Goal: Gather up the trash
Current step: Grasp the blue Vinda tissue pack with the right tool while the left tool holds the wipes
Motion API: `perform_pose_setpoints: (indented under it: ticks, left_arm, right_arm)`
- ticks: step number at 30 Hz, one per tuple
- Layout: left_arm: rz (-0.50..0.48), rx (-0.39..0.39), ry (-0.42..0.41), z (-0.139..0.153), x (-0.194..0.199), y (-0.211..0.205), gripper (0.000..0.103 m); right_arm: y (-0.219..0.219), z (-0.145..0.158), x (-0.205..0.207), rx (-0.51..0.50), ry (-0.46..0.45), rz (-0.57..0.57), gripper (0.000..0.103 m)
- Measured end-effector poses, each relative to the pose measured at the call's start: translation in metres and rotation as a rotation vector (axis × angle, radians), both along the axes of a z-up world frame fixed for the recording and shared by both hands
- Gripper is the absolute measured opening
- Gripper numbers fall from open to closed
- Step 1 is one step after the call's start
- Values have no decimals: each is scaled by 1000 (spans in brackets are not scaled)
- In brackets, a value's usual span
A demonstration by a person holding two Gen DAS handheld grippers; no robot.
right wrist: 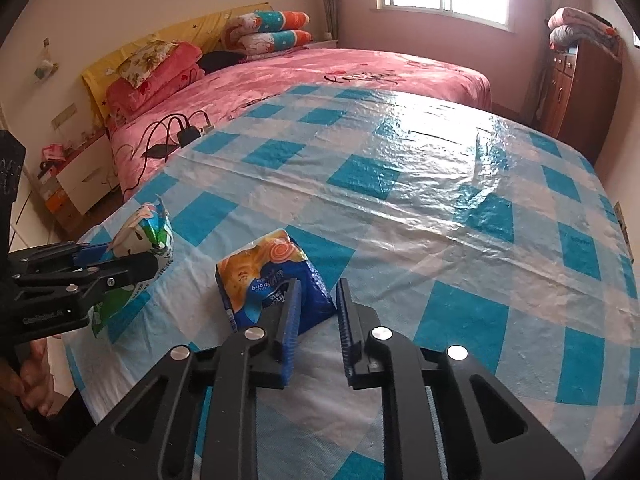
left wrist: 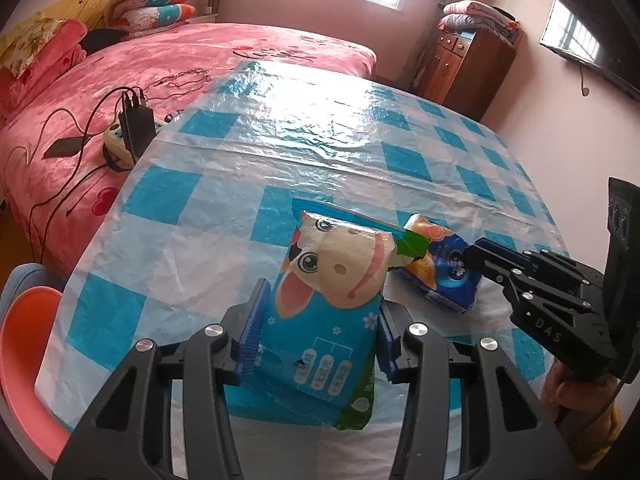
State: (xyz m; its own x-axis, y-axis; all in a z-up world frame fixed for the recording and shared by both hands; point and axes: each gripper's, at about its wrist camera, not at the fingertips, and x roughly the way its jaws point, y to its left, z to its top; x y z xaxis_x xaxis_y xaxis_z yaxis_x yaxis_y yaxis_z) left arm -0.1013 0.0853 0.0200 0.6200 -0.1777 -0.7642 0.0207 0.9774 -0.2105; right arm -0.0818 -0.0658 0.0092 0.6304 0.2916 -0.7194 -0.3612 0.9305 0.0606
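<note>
My left gripper point(left wrist: 318, 304) is shut on a blue cartoon-cow snack bag point(left wrist: 332, 280) and holds it over the table's near edge; the bag also shows in the right wrist view point(right wrist: 148, 232). A blue and orange snack wrapper point(left wrist: 440, 268) lies on the checked tablecloth point(left wrist: 320, 140) just right of it. My right gripper point(right wrist: 318, 292) is open, its fingers straddling the wrapper's point(right wrist: 264, 276) near right corner. In the left wrist view the right gripper point(left wrist: 474, 254) sits at that wrapper's right end.
A pink bed point(left wrist: 180, 60) with pillows, a charger block point(left wrist: 136, 120) and cables stands beyond the table. An orange chair point(left wrist: 24, 340) is at the left. A wooden cabinet point(left wrist: 468, 64) stands by the far wall, a television point(left wrist: 592, 40) hangs right.
</note>
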Motion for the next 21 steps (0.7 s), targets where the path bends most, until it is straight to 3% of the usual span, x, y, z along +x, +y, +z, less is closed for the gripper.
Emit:
perform_pose_setpoints:
  ticks: [9,21]
  left_arm:
    - [-10,-14,-23,8,-10,1,48]
    - [-8,-46,-50,16,-22,13,48]
  right_arm:
    - [-1,4,-5,-9,-47,-23,14]
    - [-8,15,-12,78,-59,-39,11]
